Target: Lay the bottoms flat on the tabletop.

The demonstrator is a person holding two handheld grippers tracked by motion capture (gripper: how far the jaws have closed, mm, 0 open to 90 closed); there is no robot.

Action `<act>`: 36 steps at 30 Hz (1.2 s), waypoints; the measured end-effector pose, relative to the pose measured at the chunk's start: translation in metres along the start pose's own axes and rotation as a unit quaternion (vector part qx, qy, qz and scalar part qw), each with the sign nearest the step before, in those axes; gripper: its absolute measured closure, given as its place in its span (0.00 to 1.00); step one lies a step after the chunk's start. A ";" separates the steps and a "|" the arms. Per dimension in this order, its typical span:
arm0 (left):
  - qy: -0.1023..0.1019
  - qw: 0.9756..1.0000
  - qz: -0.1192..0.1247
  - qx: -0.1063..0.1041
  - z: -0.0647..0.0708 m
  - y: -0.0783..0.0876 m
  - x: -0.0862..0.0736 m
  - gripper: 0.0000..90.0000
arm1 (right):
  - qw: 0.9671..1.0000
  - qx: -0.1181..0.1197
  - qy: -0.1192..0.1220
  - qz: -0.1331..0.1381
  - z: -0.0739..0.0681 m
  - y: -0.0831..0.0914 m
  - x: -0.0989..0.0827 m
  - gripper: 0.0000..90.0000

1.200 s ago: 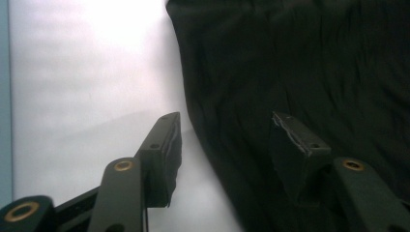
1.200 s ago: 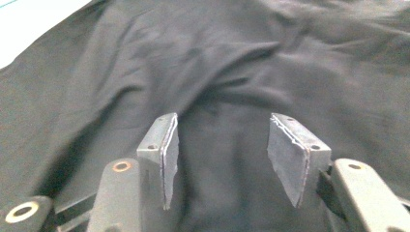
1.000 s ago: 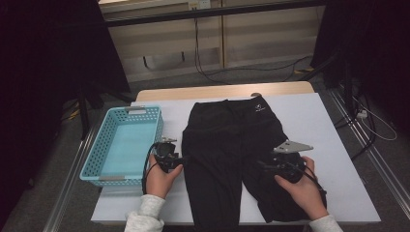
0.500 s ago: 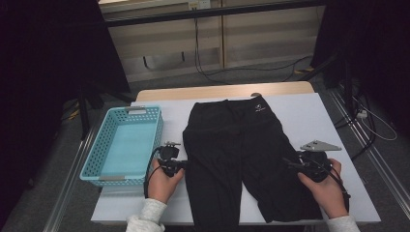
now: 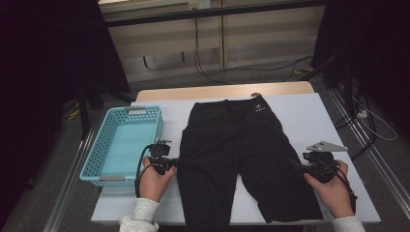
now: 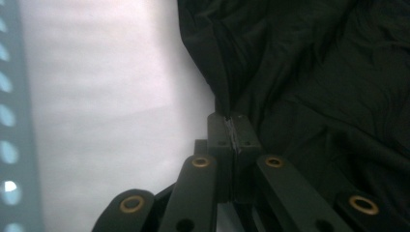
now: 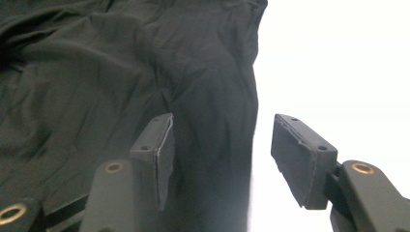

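One white table (image 5: 309,116) holds one pair of black shorts (image 5: 241,159) lying flat, waist far, legs pointing near. One blue basket (image 5: 123,145) sits beside. The left gripper (image 5: 175,163) pinches the shorts' edge; the right gripper (image 5: 296,166) is spread.

Dim, dark surroundings in the high view; gripper views blurred close up, table (image 7: 338,58) glaring white.

Plain black shorts (image 5: 241,154) with a small white logo (image 5: 259,109) at the upper right lie mid-frame on a white worktop (image 5: 309,121). At left, a turquoise lattice-patterned basket (image 5: 126,144). Both claws are black.
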State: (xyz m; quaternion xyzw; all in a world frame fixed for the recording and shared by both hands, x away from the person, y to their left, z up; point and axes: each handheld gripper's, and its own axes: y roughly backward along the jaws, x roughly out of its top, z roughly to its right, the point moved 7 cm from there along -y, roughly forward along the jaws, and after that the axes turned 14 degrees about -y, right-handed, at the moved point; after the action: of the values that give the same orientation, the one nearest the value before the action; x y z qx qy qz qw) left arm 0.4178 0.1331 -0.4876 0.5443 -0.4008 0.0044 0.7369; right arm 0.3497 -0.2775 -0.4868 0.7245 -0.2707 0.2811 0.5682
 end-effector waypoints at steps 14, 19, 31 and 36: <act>-0.014 0.999 0.034 -0.002 -0.001 -0.003 0.010 0.55 | 1.000 0.013 0.012 0.000 -0.010 -0.002 -0.001 0.41; -0.022 0.999 0.040 -0.006 0.001 -0.007 0.011 0.43 | 0.999 0.026 0.025 0.005 -0.021 -0.004 0.002 0.34; -0.028 0.999 0.045 -0.007 0.001 -0.004 0.003 0.28 | 0.998 0.043 0.034 0.010 -0.036 -0.019 0.012 0.24; -0.036 0.998 0.044 -0.010 0.003 -0.005 0.001 0.25 | 0.999 0.035 0.022 0.011 -0.023 -0.019 0.015 0.24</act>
State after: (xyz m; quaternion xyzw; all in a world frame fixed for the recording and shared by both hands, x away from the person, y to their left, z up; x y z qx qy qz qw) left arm 0.4193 0.1284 -0.4906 0.5184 -0.4511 0.0133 0.7263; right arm 0.3718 -0.2520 -0.4841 0.7344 -0.2560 0.3128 0.5452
